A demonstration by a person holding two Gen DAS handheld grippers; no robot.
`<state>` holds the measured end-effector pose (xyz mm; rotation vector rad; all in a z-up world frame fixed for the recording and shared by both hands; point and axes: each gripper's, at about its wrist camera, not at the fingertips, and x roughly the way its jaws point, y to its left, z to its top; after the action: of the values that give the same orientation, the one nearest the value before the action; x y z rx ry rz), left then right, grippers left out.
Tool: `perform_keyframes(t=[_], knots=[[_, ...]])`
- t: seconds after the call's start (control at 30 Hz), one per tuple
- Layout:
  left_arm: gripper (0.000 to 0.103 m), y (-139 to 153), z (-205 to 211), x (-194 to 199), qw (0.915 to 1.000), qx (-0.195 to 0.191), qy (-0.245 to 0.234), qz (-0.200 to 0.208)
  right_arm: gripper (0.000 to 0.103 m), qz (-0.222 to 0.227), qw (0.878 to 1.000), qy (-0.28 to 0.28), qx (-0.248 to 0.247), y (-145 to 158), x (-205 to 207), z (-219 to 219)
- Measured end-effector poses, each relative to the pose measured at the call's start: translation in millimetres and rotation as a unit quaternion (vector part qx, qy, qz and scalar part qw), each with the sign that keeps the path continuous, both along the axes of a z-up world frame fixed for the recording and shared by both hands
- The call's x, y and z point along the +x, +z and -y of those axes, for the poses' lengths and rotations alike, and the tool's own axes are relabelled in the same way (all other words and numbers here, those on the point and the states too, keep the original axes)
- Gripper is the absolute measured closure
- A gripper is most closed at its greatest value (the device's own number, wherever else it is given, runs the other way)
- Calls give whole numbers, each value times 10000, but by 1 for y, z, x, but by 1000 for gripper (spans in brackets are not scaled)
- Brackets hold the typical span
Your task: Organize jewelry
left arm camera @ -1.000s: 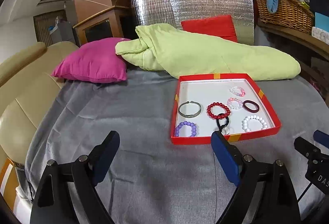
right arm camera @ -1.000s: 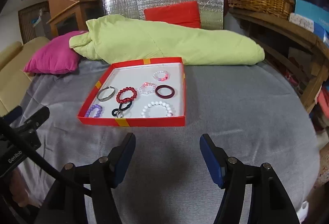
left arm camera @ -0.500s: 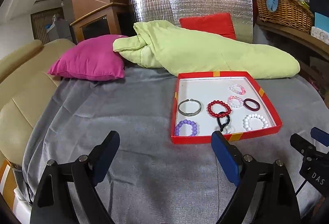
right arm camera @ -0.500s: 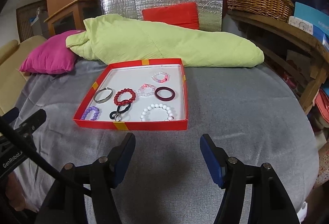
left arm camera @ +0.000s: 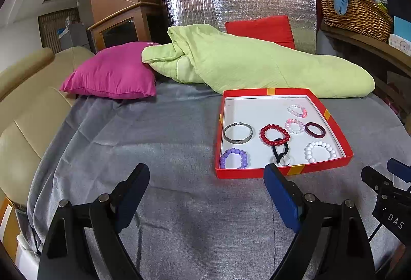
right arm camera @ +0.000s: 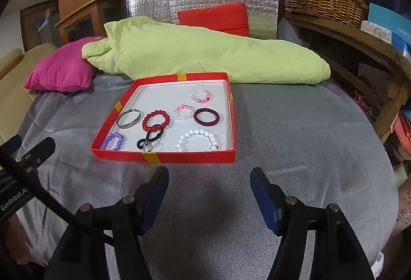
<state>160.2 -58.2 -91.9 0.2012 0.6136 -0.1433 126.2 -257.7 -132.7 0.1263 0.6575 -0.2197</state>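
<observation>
Both tools gape wide with nothing between the pads: the left gripper (left arm camera: 206,194) and the right gripper (right arm camera: 209,188) hover over the grey sheet (right arm camera: 295,138), touching nothing. The red tray (right arm camera: 164,158) of bracelets now sits nearer and lower at the right gripper's 12 o'clock than a second ago. Bare sheet stretches toward 3 o'clock, wooden shelf (right arm camera: 359,41) beyond.

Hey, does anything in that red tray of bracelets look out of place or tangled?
Mostly tidy. In the shallow red cardboard tray, the black cord loop with a metal ring overlaps the red beaded bracelet; the other pieces lie apart.
</observation>
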Motion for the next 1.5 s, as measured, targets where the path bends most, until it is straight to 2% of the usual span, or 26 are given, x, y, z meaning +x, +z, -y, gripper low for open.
perform_keyframes(t=[1.5], knots=[[12, 2, -6, -2, 10000, 10, -26, 31, 33, -37, 10000, 61, -40, -4, 3, -7]])
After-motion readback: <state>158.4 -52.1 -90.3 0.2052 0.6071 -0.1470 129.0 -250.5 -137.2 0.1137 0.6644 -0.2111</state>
